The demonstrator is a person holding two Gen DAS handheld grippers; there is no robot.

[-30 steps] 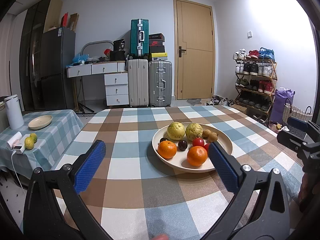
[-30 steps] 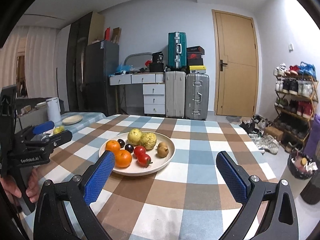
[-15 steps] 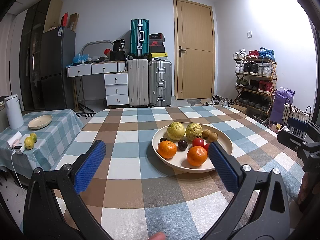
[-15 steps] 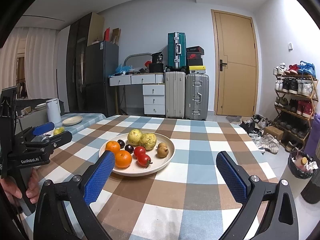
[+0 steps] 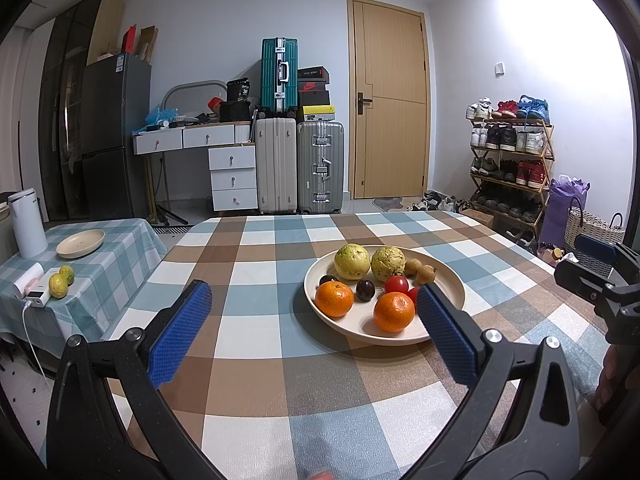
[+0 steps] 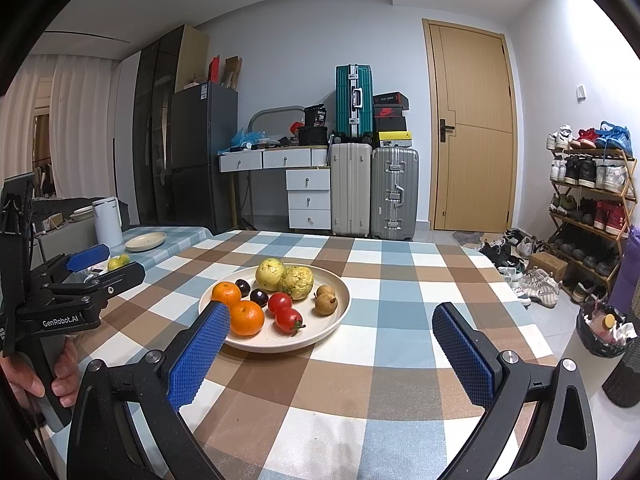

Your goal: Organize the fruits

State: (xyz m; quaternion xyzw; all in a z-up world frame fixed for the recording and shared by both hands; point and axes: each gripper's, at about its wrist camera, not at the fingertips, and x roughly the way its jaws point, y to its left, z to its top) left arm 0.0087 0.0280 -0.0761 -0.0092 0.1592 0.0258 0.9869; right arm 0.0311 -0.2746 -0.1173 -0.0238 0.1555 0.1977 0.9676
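Checked cloth in brown, blue and white covers the table (image 5: pixel 256 344), and against the frames from a second ago I record almost no change: the left wrist view is unaltered, and in the right wrist view the scene sits only marginally differently, with the fruit in the same places.

My left gripper (image 5: pixel 312 320) hangs above the near part of the table, its blue-padded fingers (image 5: pixel 180 336) spread wide, nothing between them and nothing touched. My right gripper (image 6: pixel 332 344) is likewise spread wide and empty above the cloth.

The cream plate (image 6: pixel 340 312) rests on the table ahead of both tools. On it I count two oranges (image 6: pixel 247 318) at the near left, two dark plums (image 6: pixel 259 297) behind them, two red tomatoes (image 6: pixel 289 320) toward the middle, two yellow-green guavas (image 6: pixel 271 274) touching at the back, and two small brown fruits (image 6: pixel 326 304) on the right that I cannot name with certainty.

On the side table (image 5: pixel 112 256) to the left stand a second cream plate (image 5: pixel 80 243), bare, a white kettle (image 5: pixel 27 224), and two yellow-green citrus fruits (image 5: pixel 58 285).
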